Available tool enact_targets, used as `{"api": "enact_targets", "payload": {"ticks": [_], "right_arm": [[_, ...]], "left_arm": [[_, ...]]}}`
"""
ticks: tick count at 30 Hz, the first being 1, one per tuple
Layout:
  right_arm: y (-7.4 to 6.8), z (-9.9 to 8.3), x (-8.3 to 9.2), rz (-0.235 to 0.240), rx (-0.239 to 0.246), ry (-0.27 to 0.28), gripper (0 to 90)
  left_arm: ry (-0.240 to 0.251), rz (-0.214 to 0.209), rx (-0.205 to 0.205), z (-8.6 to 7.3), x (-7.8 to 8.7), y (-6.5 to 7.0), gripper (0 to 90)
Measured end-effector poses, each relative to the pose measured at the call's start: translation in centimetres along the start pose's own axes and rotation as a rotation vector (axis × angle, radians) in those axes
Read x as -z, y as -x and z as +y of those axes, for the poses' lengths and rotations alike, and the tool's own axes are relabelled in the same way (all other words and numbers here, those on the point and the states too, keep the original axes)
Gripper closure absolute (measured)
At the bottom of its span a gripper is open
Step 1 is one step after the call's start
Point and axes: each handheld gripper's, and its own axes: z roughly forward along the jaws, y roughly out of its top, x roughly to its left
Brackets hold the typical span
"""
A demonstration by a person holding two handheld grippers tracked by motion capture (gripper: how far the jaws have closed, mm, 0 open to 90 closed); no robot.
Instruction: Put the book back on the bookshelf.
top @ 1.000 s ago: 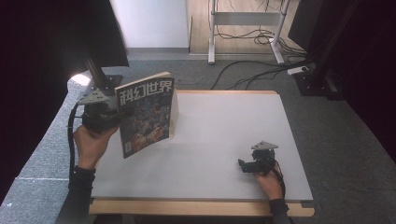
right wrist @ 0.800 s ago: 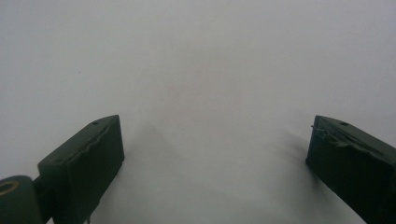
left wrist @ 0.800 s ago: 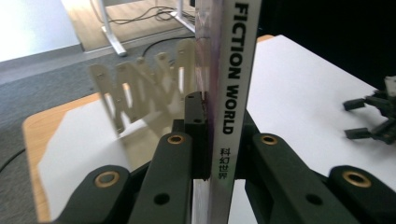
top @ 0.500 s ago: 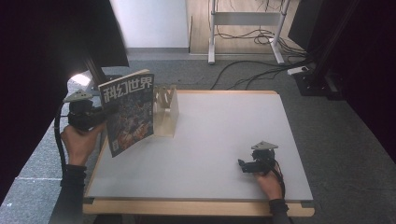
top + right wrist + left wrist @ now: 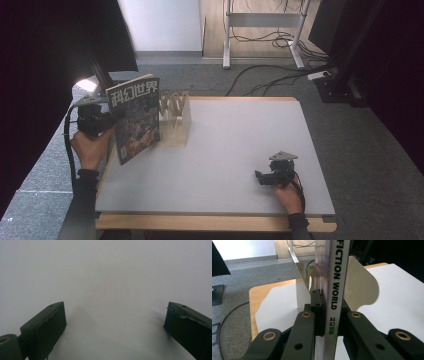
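Observation:
A magazine (image 5: 134,117) with a colourful cover and Chinese title stands upright over the table's left edge. My left gripper (image 5: 114,121) is shut on its spine from the left. In the left gripper view the black jaws clamp the white spine (image 5: 336,287), printed "FICTION WORLD", with my left gripper (image 5: 328,313) closed tight around it. Just behind the magazine, a pale file rack (image 5: 176,117) with several upright dividers (image 5: 362,285) stands on the table. My right gripper (image 5: 261,177) rests low at the table's front right, and its jaws (image 5: 115,315) stand wide apart over bare white surface.
The white table top (image 5: 240,130) has a wooden rim. Grey carpet surrounds it, with cables and a white desk frame (image 5: 260,20) at the back, a power strip (image 5: 320,75) at right and a dark panel (image 5: 60,50) at left.
My left hand has carried the magazine leftward and slightly down, uncovering the rack behind it. The right gripper has stayed put.

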Motion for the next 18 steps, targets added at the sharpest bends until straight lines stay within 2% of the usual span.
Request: {"api": "enact_targets", "payload": {"ticks": [7, 11, 14, 15, 16, 18], "right_arm": [[0.0, 0.0, 0.0, 0.0, 0.0, 0.0, 3.0], [0.0, 0.0, 0.0, -0.001, 0.003, 0.002, 3.3], [0.0, 0.0, 0.0, -0.001, 0.006, 0.003, 3.4], [0.0, 0.0, 0.0, -0.001, 0.006, 0.003, 3.4], [0.0, 0.0, 0.0, -0.001, 0.005, 0.003, 3.4], [0.0, 0.0, 0.0, -0.002, 0.005, 0.002, 3.4]], "left_arm": [[0.057, 0.016, 0.007, -0.1, -1.9, 0.3, 82.7], [0.108, 0.019, -0.024, -0.9, -3.2, 0.8, 82.6], [0.089, -0.009, -0.036, -1.7, -3.8, 0.8, 82.4], [0.081, -0.023, -0.028, -1.9, -3.7, 0.8, 82.3], [0.061, -0.044, -0.013, -1.9, -3.5, 0.6, 82.1], [0.026, -0.046, -0.022, -1.8, -3.1, 0.6, 81.9]]}}
